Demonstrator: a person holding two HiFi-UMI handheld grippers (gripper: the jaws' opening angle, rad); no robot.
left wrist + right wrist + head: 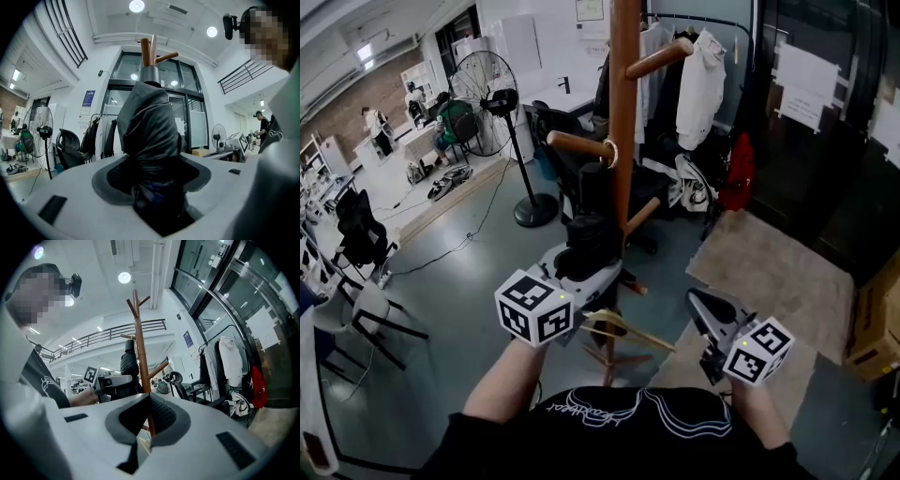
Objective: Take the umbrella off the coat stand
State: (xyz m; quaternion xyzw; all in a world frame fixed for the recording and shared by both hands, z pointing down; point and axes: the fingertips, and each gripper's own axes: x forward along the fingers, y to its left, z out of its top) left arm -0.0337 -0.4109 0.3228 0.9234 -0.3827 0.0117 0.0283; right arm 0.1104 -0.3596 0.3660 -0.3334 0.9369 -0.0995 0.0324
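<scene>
A black folded umbrella (589, 234) hangs against the wooden coat stand (623, 112) below a side peg. My left gripper (586, 267) is shut on the umbrella's lower part. In the left gripper view the dark fabric (150, 122) fills the gap between the jaws of the left gripper (152, 183), with the stand's top (147, 51) above it. My right gripper (698, 305) hovers to the right of the stand, shut and holding nothing. The right gripper view looks past the right gripper (147, 413) at the stand's pole (139, 357), the umbrella (127, 369) and the left gripper (112, 380).
A standing fan (492, 94) is at the back left, a black office chair (567, 159) is behind the stand. A clothes rail with a white garment (698, 84) and a red bag (739, 173) stand at the back right. A rug (778, 272) and cardboard boxes (872, 319) lie to the right.
</scene>
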